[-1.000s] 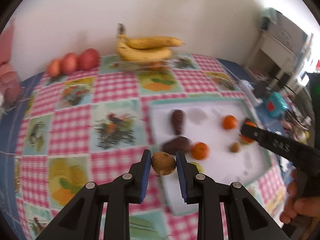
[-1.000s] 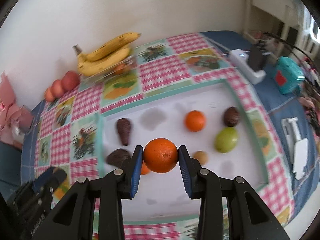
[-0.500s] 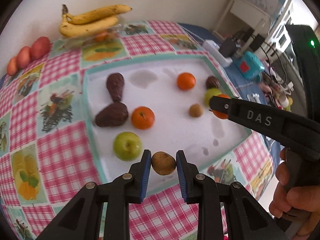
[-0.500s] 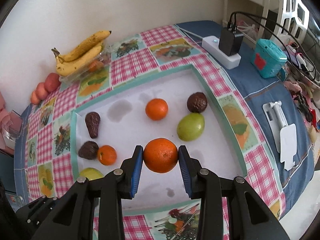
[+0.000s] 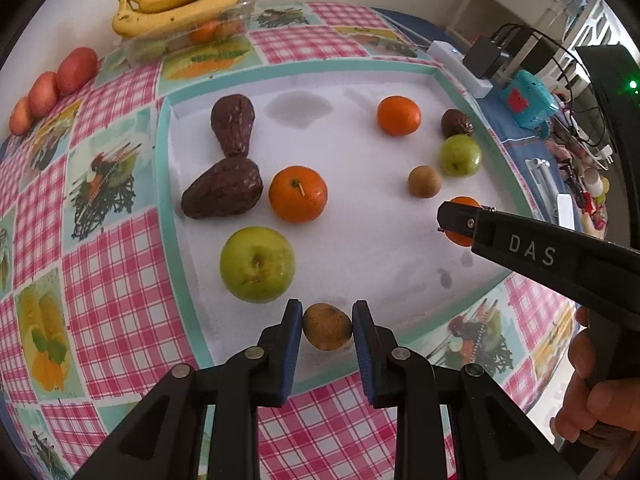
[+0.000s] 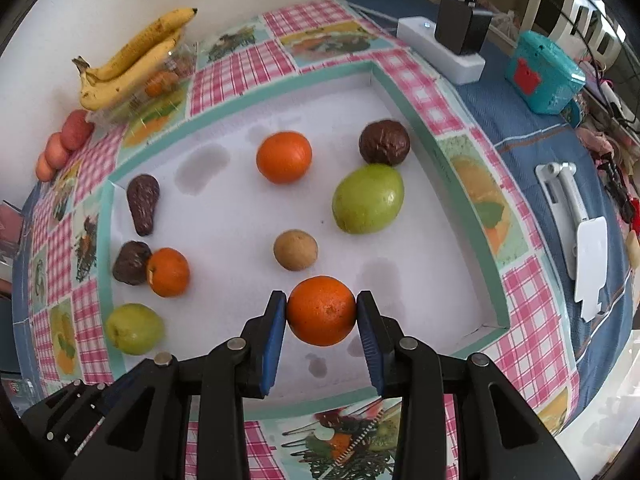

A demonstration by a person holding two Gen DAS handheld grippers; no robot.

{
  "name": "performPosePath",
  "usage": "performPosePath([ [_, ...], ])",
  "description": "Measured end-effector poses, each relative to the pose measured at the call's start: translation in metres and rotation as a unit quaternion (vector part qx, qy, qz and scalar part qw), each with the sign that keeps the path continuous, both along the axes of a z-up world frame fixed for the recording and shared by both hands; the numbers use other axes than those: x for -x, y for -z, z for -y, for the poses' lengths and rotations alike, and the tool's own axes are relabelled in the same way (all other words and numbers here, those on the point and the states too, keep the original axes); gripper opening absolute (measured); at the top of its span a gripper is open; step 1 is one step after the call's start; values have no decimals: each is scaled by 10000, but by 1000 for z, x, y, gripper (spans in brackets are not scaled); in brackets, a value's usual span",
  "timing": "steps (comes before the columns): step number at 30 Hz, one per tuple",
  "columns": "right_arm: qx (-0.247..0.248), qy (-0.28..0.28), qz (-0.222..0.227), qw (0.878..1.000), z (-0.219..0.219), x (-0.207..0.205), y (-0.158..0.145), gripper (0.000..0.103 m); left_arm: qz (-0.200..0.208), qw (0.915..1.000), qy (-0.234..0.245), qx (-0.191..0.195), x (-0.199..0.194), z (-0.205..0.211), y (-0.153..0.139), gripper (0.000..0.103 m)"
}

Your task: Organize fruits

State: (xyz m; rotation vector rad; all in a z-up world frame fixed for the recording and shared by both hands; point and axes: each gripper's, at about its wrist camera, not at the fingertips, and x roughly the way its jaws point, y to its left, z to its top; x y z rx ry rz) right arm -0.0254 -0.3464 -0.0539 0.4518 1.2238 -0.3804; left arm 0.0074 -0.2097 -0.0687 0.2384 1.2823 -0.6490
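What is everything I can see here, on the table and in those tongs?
White foam tray: one, teal-rimmed, mid-table.
Loose oranges: two, on the tray.
Green apples: two, on the tray, far apart.
Dark brown wrinkled fruits: three, two at the tray's left, one round by the far right corner.
Small brown kiwi-like fruit: one, tray centre.
Yellow bananas: one bunch, on a clear plastic box by the wall.
Red-orange fruits: three, in a row by the wall.
White power strip: one, with black plug.
Teal box: one, beyond the table.
Left tongs: shut on a small brown fruit.
Right tongs: shut on an orange.
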Motion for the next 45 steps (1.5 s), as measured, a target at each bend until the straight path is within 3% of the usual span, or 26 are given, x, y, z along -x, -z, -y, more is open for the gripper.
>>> performPosePath([
  [23, 26, -18, -173, 9998, -2, -3, 11, 38, -157, 9995, -48, -271, -10, 9, 15, 29],
  [28, -18, 33, -67, 10000, -1, -4, 8, 49, -60, 9995, 2, -297, -8, 9, 6, 31],
  [31, 6, 60, 10, 10000, 0, -4, 4, 50, 18, 9997, 5, -243, -8, 6, -1, 38],
  [33, 28, 78, 62, 9999, 1, -4, 1, 54, 101, 9998, 5, -195, -8, 3, -8, 50],
  [34, 39, 89, 84, 9999, 0, -3, -1, 60, 163, 9998, -3, -147, -8, 0, -13, 56],
  [35, 52, 100, 120, 9999, 1, -3, -3, 65, 204, 9997, -11, -110, -8, -2, -16, 57],
  [42, 107, 9, 217, 9997, -5, -6, -7, 67, 589, 9974, -410, -103, -19, -32, -40, 68],
  [44, 148, -2, 259, 9996, -7, -7, -9, 81, 706, 9952, -669, -136, -27, -45, -43, 72],
  [45, 153, -11, 286, 9995, -8, -7, -9, 81, 789, 9930, -852, -218, -32, -55, -44, 74],
])
